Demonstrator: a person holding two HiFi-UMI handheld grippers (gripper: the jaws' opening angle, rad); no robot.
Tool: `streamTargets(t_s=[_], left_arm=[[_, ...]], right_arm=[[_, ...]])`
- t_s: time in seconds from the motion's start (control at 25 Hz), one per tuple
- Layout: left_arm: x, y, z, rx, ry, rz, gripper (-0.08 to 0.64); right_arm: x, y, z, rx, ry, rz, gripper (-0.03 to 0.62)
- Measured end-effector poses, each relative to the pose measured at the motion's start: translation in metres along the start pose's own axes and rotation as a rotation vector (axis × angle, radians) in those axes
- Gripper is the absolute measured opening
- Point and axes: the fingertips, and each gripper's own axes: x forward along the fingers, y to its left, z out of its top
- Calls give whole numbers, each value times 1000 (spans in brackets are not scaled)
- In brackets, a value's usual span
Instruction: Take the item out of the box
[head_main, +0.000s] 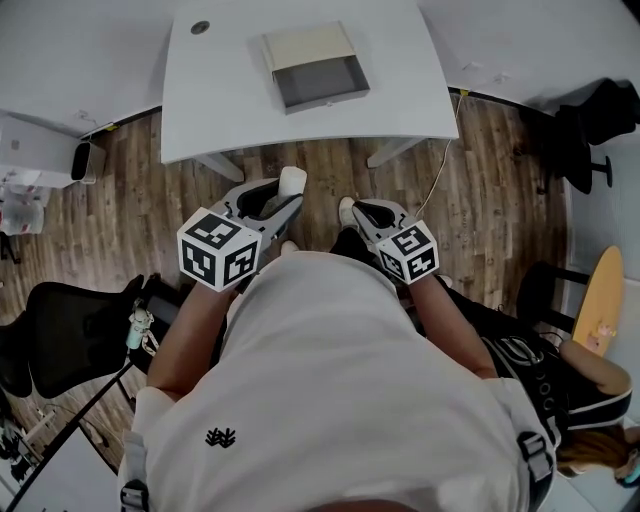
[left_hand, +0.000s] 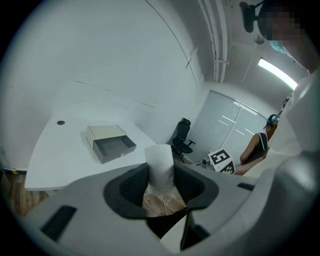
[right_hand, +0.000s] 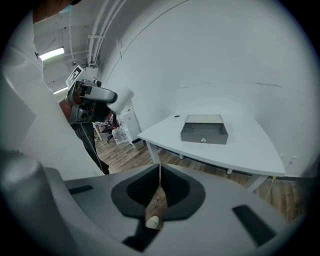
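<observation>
Left gripper (left_hand: 161, 176) clamps the white roll (left_hand: 160, 159) well clear of the open, empty-looking drawer box (head_main: 318, 70) on the white table (head_main: 215, 95), right gripper (right_hand: 159, 176) closed on nothing, so removal seems done and setting it down remains.

The disc (head_main: 200, 27) on the table (head_main: 220, 110) is too small to identify.

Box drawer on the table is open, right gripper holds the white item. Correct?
No: the white item sits between the jaws of the left gripper, not the right gripper, whose jaws are together on nothing. The left gripper view shows it. The box drawer on the table is open.
</observation>
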Motion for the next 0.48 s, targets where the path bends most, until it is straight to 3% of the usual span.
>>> streamTargets(t_s=[0.48], left_arm=[[-20, -5, -10, 19, -11, -11, 169]], right_arm=[[4, 16, 6, -19, -17, -14, 9]])
